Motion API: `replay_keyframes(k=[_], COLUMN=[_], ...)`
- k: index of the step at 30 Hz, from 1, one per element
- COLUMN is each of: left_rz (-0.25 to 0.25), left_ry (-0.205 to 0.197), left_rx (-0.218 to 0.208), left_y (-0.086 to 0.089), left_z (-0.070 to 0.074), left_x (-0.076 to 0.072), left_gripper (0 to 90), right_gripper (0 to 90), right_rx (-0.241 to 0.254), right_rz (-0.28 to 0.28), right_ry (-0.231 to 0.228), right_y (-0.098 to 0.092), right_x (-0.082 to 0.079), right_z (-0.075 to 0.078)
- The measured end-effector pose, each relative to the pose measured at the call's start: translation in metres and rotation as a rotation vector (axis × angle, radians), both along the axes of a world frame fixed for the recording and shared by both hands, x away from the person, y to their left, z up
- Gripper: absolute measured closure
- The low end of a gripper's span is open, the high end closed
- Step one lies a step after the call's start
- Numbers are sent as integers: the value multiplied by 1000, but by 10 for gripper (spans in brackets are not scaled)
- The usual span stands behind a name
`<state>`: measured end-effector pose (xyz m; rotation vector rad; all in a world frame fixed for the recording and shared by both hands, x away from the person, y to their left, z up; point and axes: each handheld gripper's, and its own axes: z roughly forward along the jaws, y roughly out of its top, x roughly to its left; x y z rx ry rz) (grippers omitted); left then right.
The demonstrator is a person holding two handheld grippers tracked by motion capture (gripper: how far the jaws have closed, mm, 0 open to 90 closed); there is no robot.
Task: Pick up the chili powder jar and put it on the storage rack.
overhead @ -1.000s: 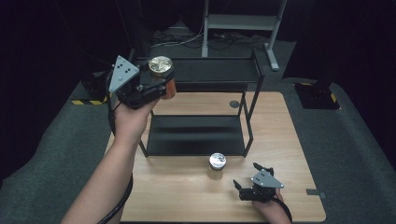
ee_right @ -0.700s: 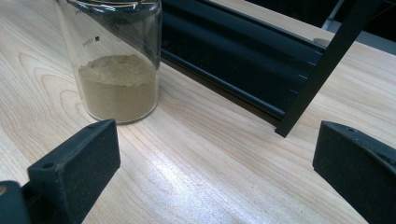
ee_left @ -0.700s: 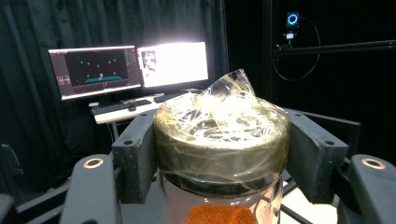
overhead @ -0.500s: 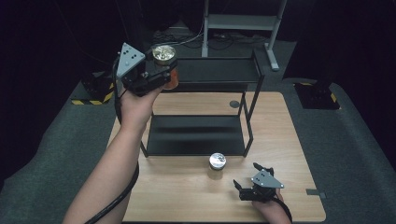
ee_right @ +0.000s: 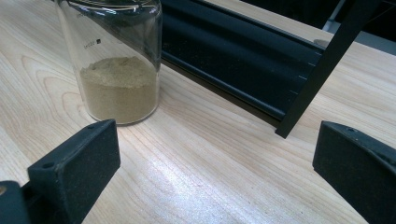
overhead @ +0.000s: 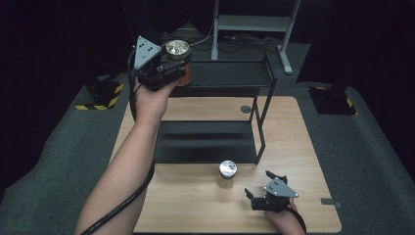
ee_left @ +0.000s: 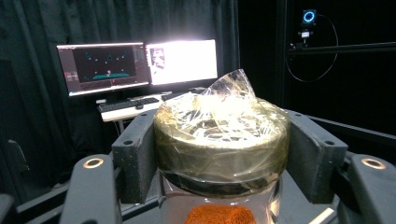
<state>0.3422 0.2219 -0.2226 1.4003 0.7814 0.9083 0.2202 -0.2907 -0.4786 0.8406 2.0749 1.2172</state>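
- Since the earlier frames, the left gripper has carried its jar up and away from the person, toward the top shelf of the black rack; the right gripper has kept its place.
- Its jaws are clenched on the jar just under the film-wrapped lid, which keeps the jar upright so the orange powder inside stays settled at the bottom.
- That jar hangs in the air at the left end of the top shelf, about level with it and not yet set down; judging by this, shelving it is the step in hand.
- The left forearm stretches far forward from the table's near edge, wrist raised, with the grey plate on top of the gripper.
- A second jar, part-filled with tan powder, stands on the wooden table just in front of the rack's lower shelf.
- The right gripper rests low at the near right of the table, jaws released and wide apart, pointing at that second jar but apart from it, probably waiting its turn.
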Motion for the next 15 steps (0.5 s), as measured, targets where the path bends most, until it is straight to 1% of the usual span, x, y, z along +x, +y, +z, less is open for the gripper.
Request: replay_keyframes(k=[2,6,12,15], left_rz=[5,10,20,27], left_ry=[0,2,18,26], left_rx=[6,2,-10,-7], left_y=[-2,-5,-7,-7], left_z=[0,-1,-5,-6], left_x=[3,7,13,16], left_gripper=[336,336,336,336], right_gripper=[0,0,0,0], right_rx=[1,3,5,6], right_rz=[0,2,2,2], right_ry=[0,-1,0,1], right_y=[0,-1,-1,-1], right_x=[0,0,0,0], right_z=[0,0,0,0])
